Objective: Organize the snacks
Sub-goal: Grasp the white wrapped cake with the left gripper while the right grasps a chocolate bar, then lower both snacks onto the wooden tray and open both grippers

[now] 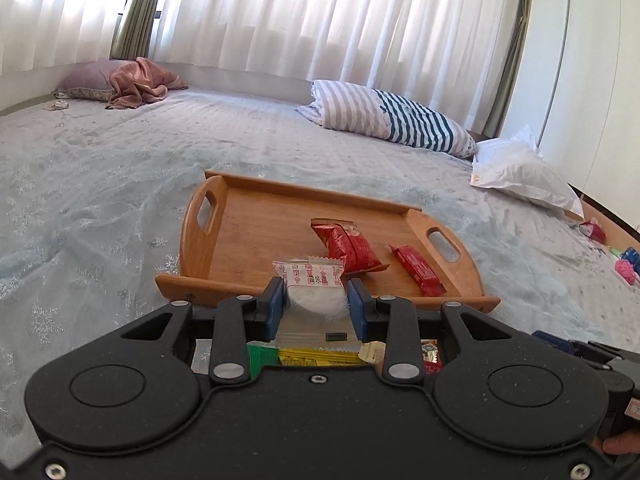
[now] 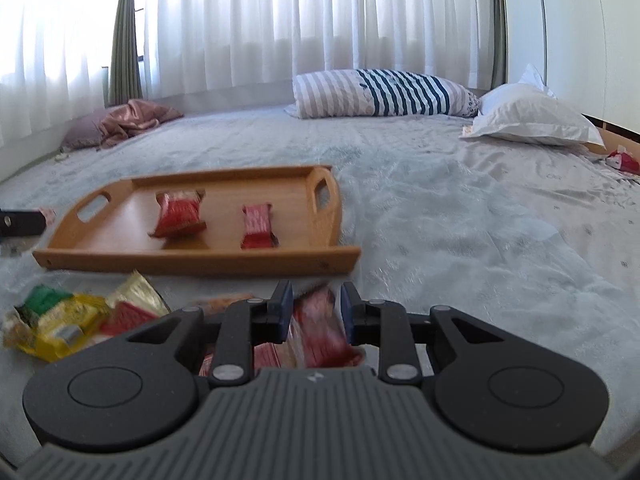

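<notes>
L gripper [image 1: 316,286] clamps clear packet [image 1: 310,280], white w/ red print; R gripper [image 2: 315,294] clamps red wrapper [image 2: 320,328], blurred; wooden tray [image 1: 256,216] has 2 red packs

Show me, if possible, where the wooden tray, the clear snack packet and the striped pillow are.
wooden tray [image 1: 256,216], left wrist view, bare floor of the tray.
clear snack packet [image 1: 316,300], left wrist view, its middle between the pads.
striped pillow [image 2: 384,92], right wrist view, its middle.
</notes>
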`<state>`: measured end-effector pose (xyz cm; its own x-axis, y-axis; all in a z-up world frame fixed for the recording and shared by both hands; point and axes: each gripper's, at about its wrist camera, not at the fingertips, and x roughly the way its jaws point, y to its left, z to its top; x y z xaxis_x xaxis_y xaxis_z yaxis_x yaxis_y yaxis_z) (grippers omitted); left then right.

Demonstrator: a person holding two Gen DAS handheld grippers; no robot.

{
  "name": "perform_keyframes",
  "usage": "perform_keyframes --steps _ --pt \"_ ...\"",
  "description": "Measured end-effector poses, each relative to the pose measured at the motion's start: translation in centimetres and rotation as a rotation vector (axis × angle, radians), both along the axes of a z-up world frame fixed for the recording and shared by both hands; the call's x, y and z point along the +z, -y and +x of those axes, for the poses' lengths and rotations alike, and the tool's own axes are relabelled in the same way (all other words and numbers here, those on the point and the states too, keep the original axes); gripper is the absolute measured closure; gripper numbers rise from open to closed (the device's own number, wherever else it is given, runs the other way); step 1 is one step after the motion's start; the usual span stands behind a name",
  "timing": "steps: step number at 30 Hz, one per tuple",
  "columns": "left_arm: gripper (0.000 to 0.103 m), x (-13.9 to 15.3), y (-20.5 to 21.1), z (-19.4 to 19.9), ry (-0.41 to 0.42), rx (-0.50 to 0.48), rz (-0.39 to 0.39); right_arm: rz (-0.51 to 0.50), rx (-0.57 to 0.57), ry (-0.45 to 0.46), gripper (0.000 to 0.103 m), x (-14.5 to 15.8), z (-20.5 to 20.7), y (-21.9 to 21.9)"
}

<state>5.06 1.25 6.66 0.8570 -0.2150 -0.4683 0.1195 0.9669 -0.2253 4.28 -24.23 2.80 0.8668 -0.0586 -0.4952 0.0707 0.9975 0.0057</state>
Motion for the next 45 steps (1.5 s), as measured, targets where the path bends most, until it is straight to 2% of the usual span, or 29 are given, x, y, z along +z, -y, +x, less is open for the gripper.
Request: perform_keyframes --steps 1,3,5,7,12,15,16,17,18,20,24,28,35,39,41,45 --pt "0.071 -0.1 0.0 0.0 -0.003 0.000 -0.001 -0.004 -0.009 -0.011 0.071 -0.3 -0.1 0.2" --pt "0.071 -0.3 -0.1 -0.1 -0.008 0.002 -0.001 -0.006 -0.019 -0.035 0.061 -0.8 -0.4 0.8" --pt "0.071 -0.4 -0.1 -0.1 -0.010 0.005 0.001 -0.008 -0.016 -0.045 0.061 -1.1 -0.4 1.3" --pt "0.071 -0.4 -0.1 0.1 -0.013 0.008 0.003 -0.026 -0.001 -0.048 0.052 -1.0 -0.3 1.4" --pt "0.071 -0.4 -0.1 0.1 -0.011 0.011 0.004 -0.071 0.061 -0.072 0.051 -0.9 1.0 0.5" --pt "0.071 -0.4 -0.1 0.3 -0.008 0.014 0.007 -0.074 0.062 -0.090 0.051 -1.4 1.8 0.2" --pt "0.071 -0.4 -0.1 0.3 -0.007 0.015 0.009 -0.071 0.063 -0.092 0.051 -1.5 2.0 0.2" --pt "0.071 -0.4 -0.2 0.4 -0.006 0.016 0.012 -0.066 0.065 -0.094 0.069 -1.5 2.1 0.2" --pt "0.071 -0.3 -0.2 0.5 -0.005 0.016 0.015 -0.060 0.065 -0.091 0.074 -1.3 2.2 0.2" --pt "0.071 -0.3 -0.1 0.7 -0.004 0.015 0.020 -0.050 0.062 -0.077 0.076 -0.8 2.1 0.3" --pt "0.071 0.1 -0.2 1.4 0.001 0.012 0.027 -0.024 0.062 -0.048 0.077 0.7 2.3 0.8" --pt "0.071 0.4 -0.4 2.6 0.004 0.015 0.025 0.047 0.060 -0.033 0.077 2.1 3.0 1.6" --pt "0.071 0.6 -0.3 6.0 -0.011 0.017 0.000 0.146 0.082 -0.016 0.077 4.3 6.6 2.1" --pt "0.071 0.1 -0.2 8.5 -0.036 0.026 -0.010 0.198 0.104 -0.017 0.077 4.4 9.8 2.2" --pt "0.071 -0.2 -0.1 9.8 -0.050 0.034 -0.012 0.223 0.108 -0.048 0.077 4.0 11.8 2.2" --pt "0.071 -1.2 -0.2 12.1 -0.083 0.055 -0.029 0.221 0.108 -0.083 0.077 2.9 14.9 2.0"
